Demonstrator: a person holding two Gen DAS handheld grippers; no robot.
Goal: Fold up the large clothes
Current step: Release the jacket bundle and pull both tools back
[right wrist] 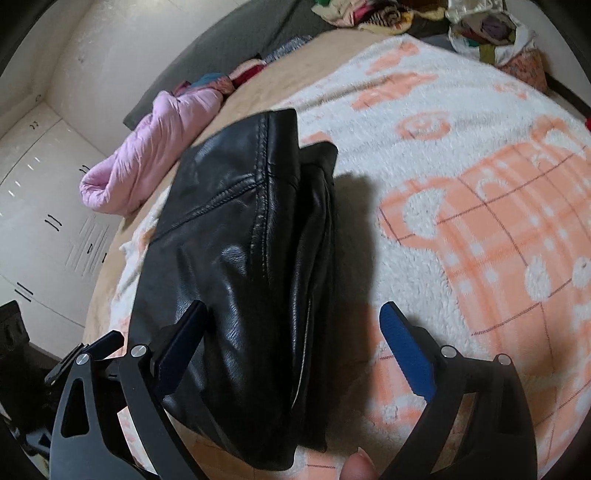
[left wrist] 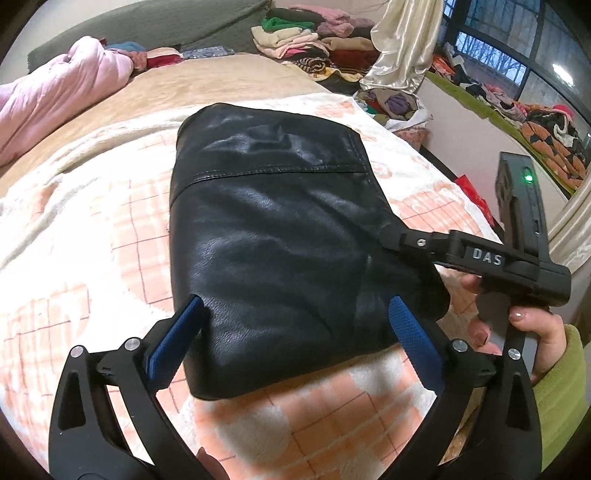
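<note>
Bedroom, cluttered, with a bed (left wrist: 229, 79) filling most of both views. Spread over it: white fleece blanket (left wrist: 74, 229) patterned in orange checks. Far left on the tan sheet, a rolled pink quilt (left wrist: 48, 96), well apart from everything in play. Behind it, a grey headboard (left wrist: 177, 22). Further right along the back, stacked folded clothes (left wrist: 295, 40) in mixed colours, then a cream satin curtain (left wrist: 402, 48) hanging beside a dark-framed window (left wrist: 517, 48).

Centre of the blanket: black leather jacket (left wrist: 284, 229), folded into a compact rectangle, seam stitching showing across its upper panel. Seen from the right wrist view, layered edges stacked along its right side, shadow falling on the fleece beside it.

Left gripper (left wrist: 295, 325) low in the foreground, jaws spread wide, blue pads (left wrist: 173, 339) flanking the jacket's near end on either side without pressing it; nothing grasped.

Right of the jacket in the left wrist view: right gripper (left wrist: 391, 230), black body lettered DAS, carried by a hand (left wrist: 532, 332) in a green sleeve (left wrist: 557, 398), its tip close against the jacket's right edge, contact unclear. From its own camera, jaws likewise spread apart, left finger over the leather, right blue pad (right wrist: 406, 350) above bare blanket; released, holding nothing.
</note>
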